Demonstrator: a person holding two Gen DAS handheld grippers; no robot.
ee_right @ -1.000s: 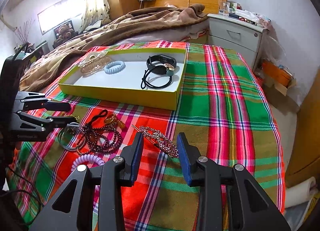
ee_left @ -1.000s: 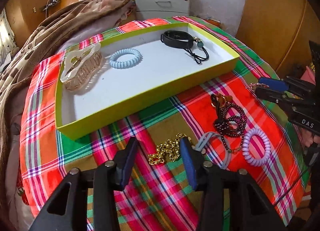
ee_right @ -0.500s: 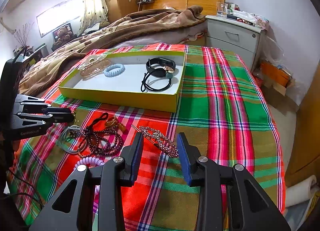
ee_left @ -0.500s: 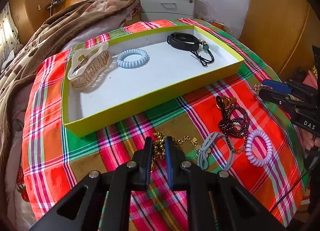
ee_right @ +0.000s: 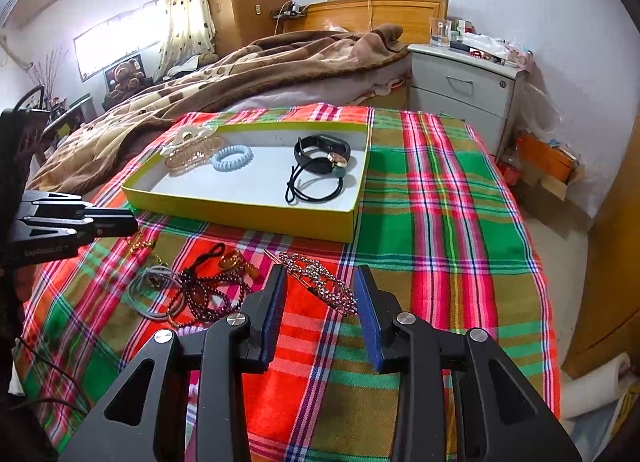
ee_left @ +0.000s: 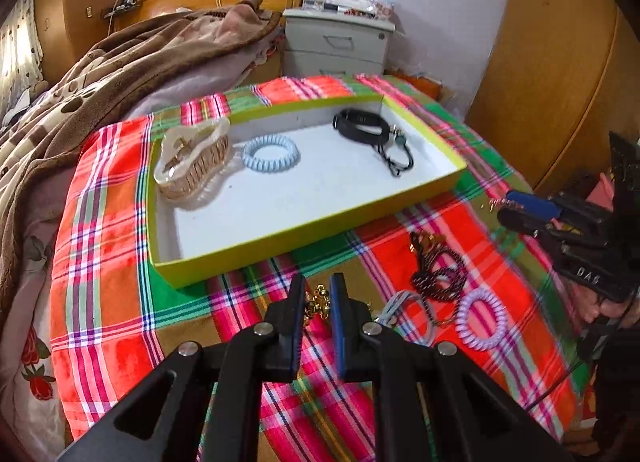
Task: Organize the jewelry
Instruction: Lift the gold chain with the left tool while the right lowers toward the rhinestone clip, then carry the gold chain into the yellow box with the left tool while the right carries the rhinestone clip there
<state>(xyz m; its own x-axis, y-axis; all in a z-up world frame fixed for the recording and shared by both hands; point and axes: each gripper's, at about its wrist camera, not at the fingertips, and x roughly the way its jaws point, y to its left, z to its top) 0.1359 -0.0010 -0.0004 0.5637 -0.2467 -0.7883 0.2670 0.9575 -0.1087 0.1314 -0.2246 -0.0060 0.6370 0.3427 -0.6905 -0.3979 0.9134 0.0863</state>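
Note:
My left gripper (ee_left: 318,294) is shut on a gold chain (ee_left: 316,304) and holds it just above the plaid cloth; the chain (ee_right: 140,244) hangs from it in the right wrist view. A yellow-rimmed white tray (ee_left: 280,236) lies beyond, holding a beige hair claw (ee_left: 192,160), a light blue coil tie (ee_left: 271,152), a black band (ee_left: 362,126) and a black cord (ee_left: 394,158). My right gripper (ee_right: 320,286) is open over a rhinestone hair clip (ee_right: 320,282). Dark bead strands (ee_right: 208,294), a grey tie (ee_right: 154,290) and a lilac coil tie (ee_left: 482,318) lie on the cloth.
A brown blanket (ee_right: 240,70) covers the bed behind the tray. A grey nightstand (ee_right: 460,82) stands at the back right. A wooden wardrobe (ee_left: 560,62) is to the right. The table edge drops off at the right (ee_right: 548,302).
My left gripper closed on the gold chain, then lifted it off the cloth and drew back. My right gripper stayed open over the rhinestone clip.

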